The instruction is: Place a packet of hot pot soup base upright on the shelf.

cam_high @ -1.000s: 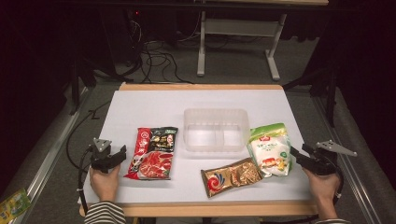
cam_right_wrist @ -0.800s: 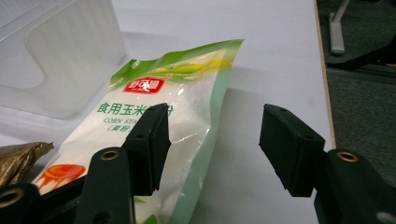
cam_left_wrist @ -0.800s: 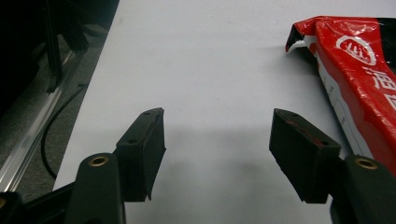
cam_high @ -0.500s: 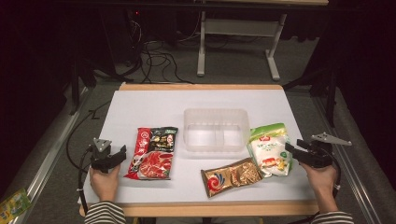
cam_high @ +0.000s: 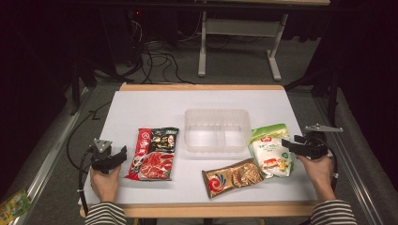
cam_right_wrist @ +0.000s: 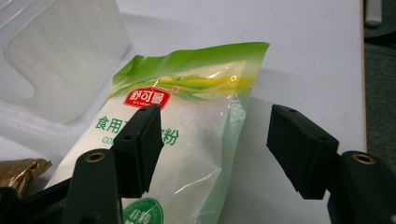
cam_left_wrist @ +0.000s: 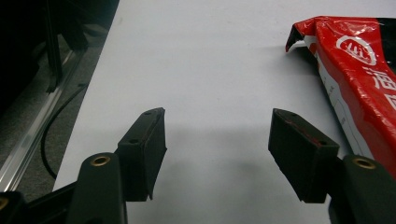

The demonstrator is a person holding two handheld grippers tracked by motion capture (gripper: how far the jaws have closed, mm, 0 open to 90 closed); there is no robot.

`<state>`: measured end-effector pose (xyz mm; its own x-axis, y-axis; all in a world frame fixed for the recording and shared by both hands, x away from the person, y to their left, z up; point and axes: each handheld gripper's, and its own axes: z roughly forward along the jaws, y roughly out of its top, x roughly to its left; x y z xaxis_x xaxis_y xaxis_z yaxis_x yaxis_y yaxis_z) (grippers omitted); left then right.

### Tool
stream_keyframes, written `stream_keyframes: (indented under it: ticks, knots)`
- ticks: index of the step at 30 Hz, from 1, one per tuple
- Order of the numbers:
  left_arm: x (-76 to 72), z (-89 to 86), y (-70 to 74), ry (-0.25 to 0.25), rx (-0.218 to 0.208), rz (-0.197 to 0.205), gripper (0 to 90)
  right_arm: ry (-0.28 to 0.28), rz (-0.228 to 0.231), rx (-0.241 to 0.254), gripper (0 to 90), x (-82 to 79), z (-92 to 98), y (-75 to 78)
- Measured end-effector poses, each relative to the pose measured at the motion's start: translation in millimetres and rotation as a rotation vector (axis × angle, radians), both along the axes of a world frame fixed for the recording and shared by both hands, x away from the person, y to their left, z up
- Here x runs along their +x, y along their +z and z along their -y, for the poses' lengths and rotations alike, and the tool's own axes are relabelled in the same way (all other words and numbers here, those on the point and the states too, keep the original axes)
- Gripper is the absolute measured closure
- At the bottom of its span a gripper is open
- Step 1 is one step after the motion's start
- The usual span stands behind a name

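Note:
A green and white pouch [cam_high: 271, 151] lies at the right of the white table, its edge between the jaws of my open right gripper [cam_high: 287, 144]. In the right gripper view the pouch [cam_right_wrist: 187, 140] runs under the left jaw and the gripper [cam_right_wrist: 215, 135] stands wide. A red and black packet [cam_high: 155, 153] lies left of centre. My open left gripper [cam_high: 123, 153] hovers just left of it with nothing between its jaws. The left gripper view has the gripper [cam_left_wrist: 217, 149] over bare table and the red packet [cam_left_wrist: 355, 79] at the right. A clear plastic tray [cam_high: 217, 130] sits in the middle. A gold and red packet [cam_high: 233, 177] lies in front of it.
The table's wooden front edge [cam_high: 211, 209] runs near the person's striped sleeves. A metal rail [cam_high: 51, 161] borders the left side, with cables trailing on the floor. A white stand's legs [cam_high: 274, 65] rise behind the table. The clear tray's corner [cam_right_wrist: 60, 60] is at the upper left in the right gripper view.
My right gripper has moved left toward the green pouch, and its jaws now straddle the pouch's right edge. The left gripper has stayed put.

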<state>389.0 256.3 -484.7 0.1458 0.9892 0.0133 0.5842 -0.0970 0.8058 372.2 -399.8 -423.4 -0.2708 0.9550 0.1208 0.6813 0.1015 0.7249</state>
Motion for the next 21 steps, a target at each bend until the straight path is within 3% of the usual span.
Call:
stream_keyframes:
  ticks: [13,21]
  knots:
    - [0.1,0.0,-0.1,0.002,-0.005,0.002,36.4,0.048,-0.076,-0.002,34.1,28.2,-7.0,-3.2]
    - [0.7,0.8,-0.3,-0.004,0.003,-0.004,36.7,0.062,-0.115,0.015,32.8,36.9,-5.9,-8.7]
